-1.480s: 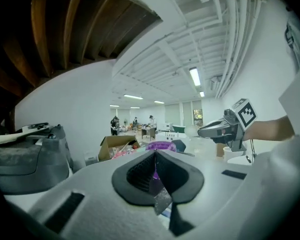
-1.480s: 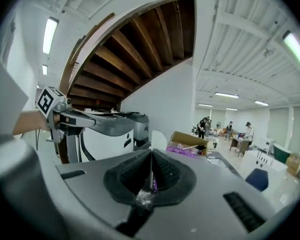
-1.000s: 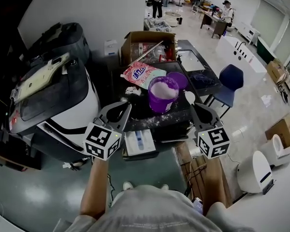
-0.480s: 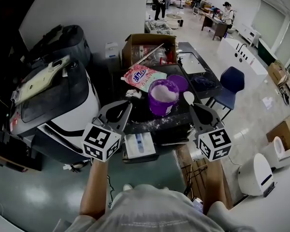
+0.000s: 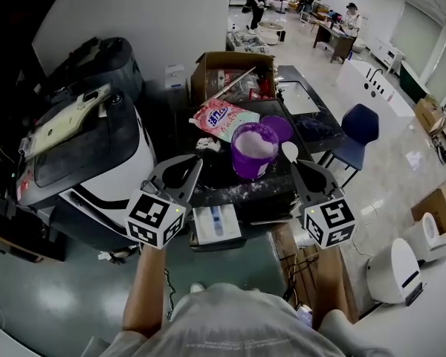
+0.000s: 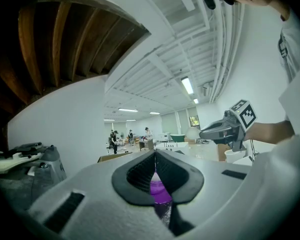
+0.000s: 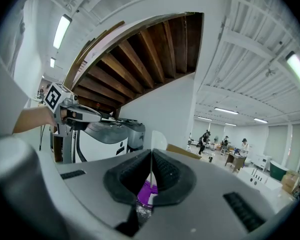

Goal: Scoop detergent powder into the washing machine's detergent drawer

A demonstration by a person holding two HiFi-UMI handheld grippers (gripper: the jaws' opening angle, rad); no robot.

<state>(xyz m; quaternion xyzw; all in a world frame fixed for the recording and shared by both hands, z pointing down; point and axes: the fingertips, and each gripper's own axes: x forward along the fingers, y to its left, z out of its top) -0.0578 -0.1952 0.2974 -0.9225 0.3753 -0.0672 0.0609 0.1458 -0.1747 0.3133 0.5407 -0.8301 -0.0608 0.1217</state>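
A purple tub full of white detergent powder stands on the dark table, its purple lid just behind it. My right gripper is shut on the handle of a white spoon, whose bowl points up, right of the tub. In the right gripper view the spoon stands edge-on between the jaws. My left gripper is shut on nothing, left of the tub. The white detergent drawer is pulled open below the table edge, between both grippers. The purple tub shows behind the shut jaws.
A pink detergent bag and an open cardboard box lie behind the tub. The washing machine fills the left side. Spilled powder dusts the table front. A blue chair stands to the right. People work far back in the room.
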